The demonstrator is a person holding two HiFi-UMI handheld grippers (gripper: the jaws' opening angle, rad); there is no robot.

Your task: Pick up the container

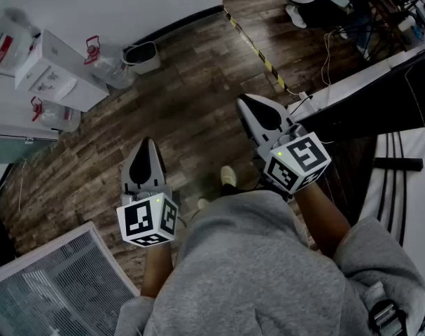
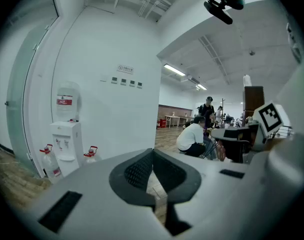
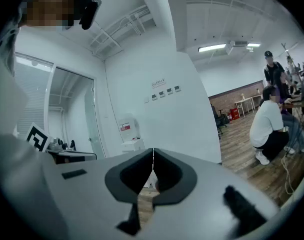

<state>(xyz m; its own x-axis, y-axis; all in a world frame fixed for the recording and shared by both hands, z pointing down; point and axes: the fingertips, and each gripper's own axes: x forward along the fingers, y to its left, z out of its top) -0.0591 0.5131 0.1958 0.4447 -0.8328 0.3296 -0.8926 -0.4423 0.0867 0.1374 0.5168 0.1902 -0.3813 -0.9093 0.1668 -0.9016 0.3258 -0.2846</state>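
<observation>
Both hand-held grippers closed and empty, held above the brown wood-plank floor (image 1: 191, 117).
Left gripper (image 1: 148, 144): jaws together, nothing between; right gripper (image 1: 243, 103): jaws together, nothing between; both in front of the person's grey sweatshirt (image 1: 247, 271); small pale open-topped container (image 1: 143, 56) with dark liner stands on the floor at the foot of the white wall (image 1: 128, 5), just beside a clear water jug (image 1: 107, 65), well apart from both grippers.

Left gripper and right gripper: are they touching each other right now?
Apart. The head view shows bare wooden floor between the left gripper and the right gripper, both shut and empty.
</observation>
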